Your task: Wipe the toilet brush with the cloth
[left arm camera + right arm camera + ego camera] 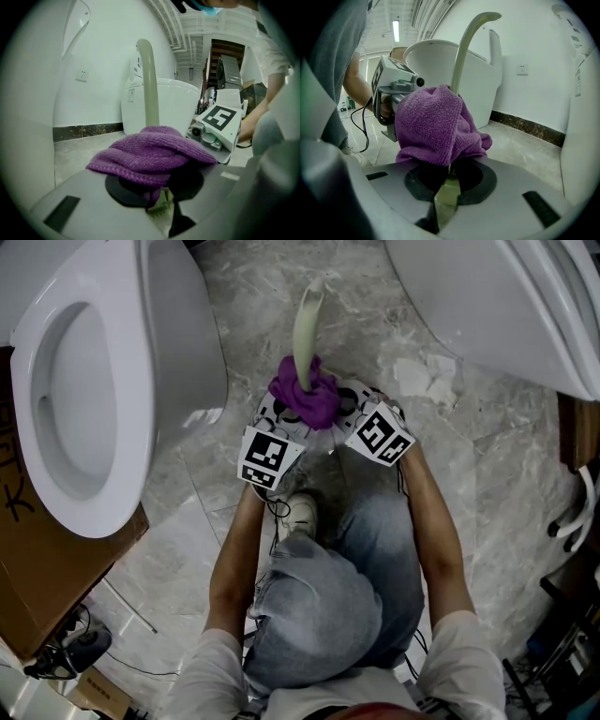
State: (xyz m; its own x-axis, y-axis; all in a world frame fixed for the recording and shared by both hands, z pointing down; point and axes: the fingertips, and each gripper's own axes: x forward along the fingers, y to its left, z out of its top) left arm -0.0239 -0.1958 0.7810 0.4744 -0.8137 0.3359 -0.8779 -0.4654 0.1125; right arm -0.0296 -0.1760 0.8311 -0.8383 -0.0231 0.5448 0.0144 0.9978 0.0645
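A pale green toilet brush handle [307,329] stands up from a purple cloth [305,395] bunched round it. My left gripper [291,411] and right gripper [337,409] meet at the cloth from either side. In the left gripper view the cloth [150,152] drapes over my left gripper [161,204], whose jaws pinch it against the handle [149,84]. In the right gripper view my right gripper [447,190] is shut on the green handle [464,51] just under the cloth [433,124]. The brush head is hidden.
A white toilet [141,371] stands close at the left, and a second white toilet [506,296] sits at the upper right. A brown cardboard box [37,577] lies under the left toilet's rim. The person squats behind the grippers, a shoe [300,514] on the marble floor.
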